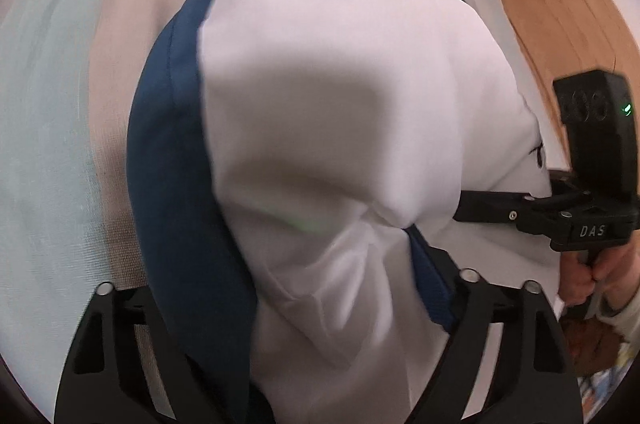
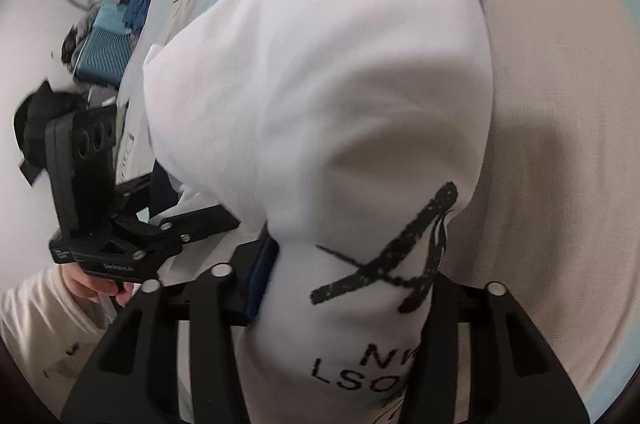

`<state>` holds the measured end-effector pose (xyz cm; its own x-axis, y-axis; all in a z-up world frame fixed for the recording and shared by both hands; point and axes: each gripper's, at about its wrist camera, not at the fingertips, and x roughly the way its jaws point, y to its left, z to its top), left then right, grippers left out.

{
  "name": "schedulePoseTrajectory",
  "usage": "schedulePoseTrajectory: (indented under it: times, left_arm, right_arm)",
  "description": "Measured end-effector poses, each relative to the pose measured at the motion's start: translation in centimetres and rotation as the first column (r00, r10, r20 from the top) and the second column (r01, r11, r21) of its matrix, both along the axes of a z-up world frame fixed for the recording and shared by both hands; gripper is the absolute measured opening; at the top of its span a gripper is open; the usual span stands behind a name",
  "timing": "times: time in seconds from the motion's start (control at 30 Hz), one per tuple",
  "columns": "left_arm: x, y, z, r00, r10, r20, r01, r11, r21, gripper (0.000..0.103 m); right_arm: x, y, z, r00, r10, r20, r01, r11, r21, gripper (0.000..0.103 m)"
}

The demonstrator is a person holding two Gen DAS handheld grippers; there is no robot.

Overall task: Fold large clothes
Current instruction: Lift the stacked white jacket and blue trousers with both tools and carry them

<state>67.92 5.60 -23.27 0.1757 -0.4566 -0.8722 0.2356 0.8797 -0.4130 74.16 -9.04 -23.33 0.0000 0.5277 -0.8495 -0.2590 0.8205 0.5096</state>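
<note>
White cloth of the garment (image 1: pixel 320 103) (blue-trimmed) bunches between both tools: left gripper (image 1: pixel 320 336) and right gripper (image 2: pixel 340 336) each pinch it.

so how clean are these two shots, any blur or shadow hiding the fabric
Left wrist view: the white garment is soft with motion blur, a grey shadow across its middle, and the surroundings smear at the fisheye edge. Right wrist view: sharper, the black print readable, with only the background room blurred.
</note>
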Motion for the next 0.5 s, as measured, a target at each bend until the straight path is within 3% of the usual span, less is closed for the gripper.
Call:
schedulePoseTrajectory:
  times: [0.13, 0.23, 0.5]
  left_arm:
    - [-0.4, -1.5, 0.6, 1.0, 0.009, 0.005, -0.009, 1.0, -0.016, 0.047]
    - [-1.2, -2.5, 1.3, 0.999, -0.02, 0.028, 0.02, 1.0, 0.003, 0.034]
    - [-0.9, -2.2, 3.6, 0.998, -0.032, 0.058, 0.033, 0.999, -0.003, 0.025]
  right_arm:
    - [-0.4, -0.1, 0.6, 1.0, 0.0, 0.023, 0.0, 1.0, 0.015, 0.032]
    - [-0.7, -0.4, 1.0, 0.999, -0.015, 0.033, 0.015, 1.0, 0.014, 0.03]
    - [-1.9, 0.2, 4.0, 0.993, 0.014, 0.115, -0.018, 0.999, 0.039, 0.029]
